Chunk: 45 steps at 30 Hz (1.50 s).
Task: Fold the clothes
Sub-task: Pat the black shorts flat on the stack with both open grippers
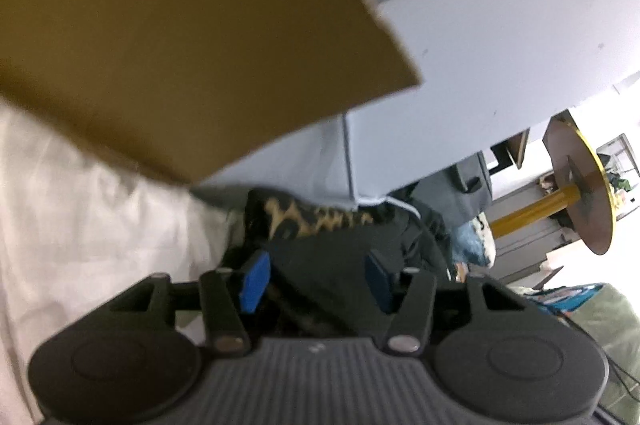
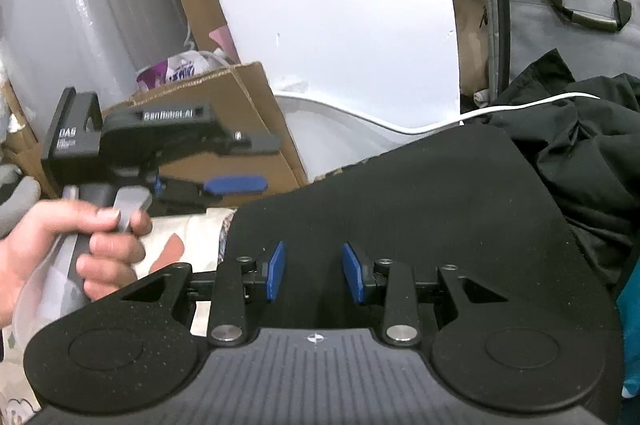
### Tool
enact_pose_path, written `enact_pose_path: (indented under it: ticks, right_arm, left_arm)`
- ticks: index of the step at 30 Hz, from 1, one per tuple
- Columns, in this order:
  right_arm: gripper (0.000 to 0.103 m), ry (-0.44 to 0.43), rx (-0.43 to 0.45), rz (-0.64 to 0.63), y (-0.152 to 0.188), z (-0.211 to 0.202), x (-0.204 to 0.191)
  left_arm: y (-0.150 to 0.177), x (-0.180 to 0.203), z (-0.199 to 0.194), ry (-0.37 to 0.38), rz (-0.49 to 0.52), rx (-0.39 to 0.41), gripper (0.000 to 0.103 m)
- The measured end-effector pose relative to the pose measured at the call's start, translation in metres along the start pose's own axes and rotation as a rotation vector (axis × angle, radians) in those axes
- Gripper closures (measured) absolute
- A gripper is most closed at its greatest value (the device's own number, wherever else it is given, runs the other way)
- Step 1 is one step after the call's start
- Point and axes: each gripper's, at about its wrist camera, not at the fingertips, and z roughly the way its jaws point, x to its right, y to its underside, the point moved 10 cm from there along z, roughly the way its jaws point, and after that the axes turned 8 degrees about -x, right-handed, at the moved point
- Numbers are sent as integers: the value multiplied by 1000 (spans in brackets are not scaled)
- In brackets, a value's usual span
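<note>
A black garment [image 2: 400, 209] lies spread flat under my right gripper [image 2: 315, 272]. Its blue pads stand apart above the cloth with nothing pinched between them. In the left wrist view the same black garment [image 1: 332, 277] runs beneath my left gripper [image 1: 317, 280], whose pads are spread wide and press on nothing. A black and gold patterned piece [image 1: 312, 221] lies just beyond its fingertips. The right wrist view also shows the left gripper [image 2: 256, 164] from the side, held by a hand [image 2: 80, 245], jaws apart over the garment's left edge.
A cardboard box flap [image 1: 180, 45] hangs close over the left gripper. Cream bedding [image 1: 80, 225] lies to the left. A crumpled black jacket [image 2: 580, 165] with a white cable [image 2: 520, 105] sits at right, below a grey bag [image 2: 568, 37]. A white panel [image 2: 340, 25] stands behind.
</note>
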Motion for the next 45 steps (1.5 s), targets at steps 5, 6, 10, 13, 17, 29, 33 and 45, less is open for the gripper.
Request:
enact_pose_path:
  ticks: [5,6,10,13,17,29,33,45]
  right_arm:
    - [67,9,22,-10,-7,-5,-2]
    - [67,8,18,-17,-7,-3,-4]
    - [68,5,-30,-20,2,17,-7]
    - [69,14,-44,-23,10,30,-9]
    - [69,40,-46,-56,15,38,-13]
    - [64,24,-23,-43,17,40,-14]
    - [65,30,20,-10,16,31,-13]
    - [67,118,31,52,38,-7,35]
  left_arm:
    - [7,-3,-6,6,1,16,46]
    - [7,-2,-8,8,7,22,46]
    - [5,7,-21,3,39,40,46]
    - [6,15,-29,-8,72,45,47]
    - [11,32,-32,-24,133,38,50]
    - [40,87,-18,-44,336,-23,71]
    - [54,73,-1,-108,350,-91,87]
    - [53,52,11,-270,452,-98,100]
